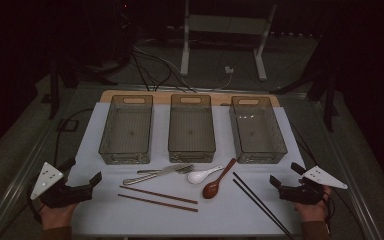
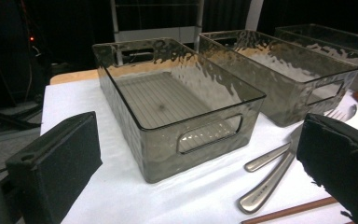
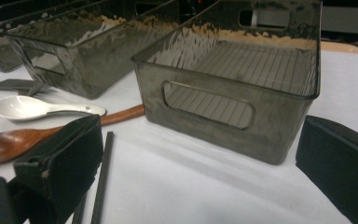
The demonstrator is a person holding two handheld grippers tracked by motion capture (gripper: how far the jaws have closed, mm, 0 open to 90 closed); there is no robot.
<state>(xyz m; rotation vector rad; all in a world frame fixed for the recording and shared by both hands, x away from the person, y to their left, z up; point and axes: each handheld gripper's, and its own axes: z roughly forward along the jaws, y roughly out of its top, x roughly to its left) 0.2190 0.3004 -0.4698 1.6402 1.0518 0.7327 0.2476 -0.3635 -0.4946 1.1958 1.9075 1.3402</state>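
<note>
Resting at the desk's (image 1: 100, 220) near corners, the left tool (image 1: 82, 179) and right tool (image 1: 282, 181) both gape wide and empty; nearest lie brown chopsticks (image 1: 157, 198) and black chopsticks (image 1: 260, 202), flat on the cloth; likely light, stiff, thin and slippery, best pinched mid-length, crosswise.

1. Place looked like a lab or recording studio: dark room, black surroundings.
2. Loose cables (image 1: 152, 62) ran across the floor behind the table (image 1: 95, 150).
3. A white metal stand (image 1: 225, 30) stood at the back.
4. The table was covered with a white sheet, the setup staged.
</note>
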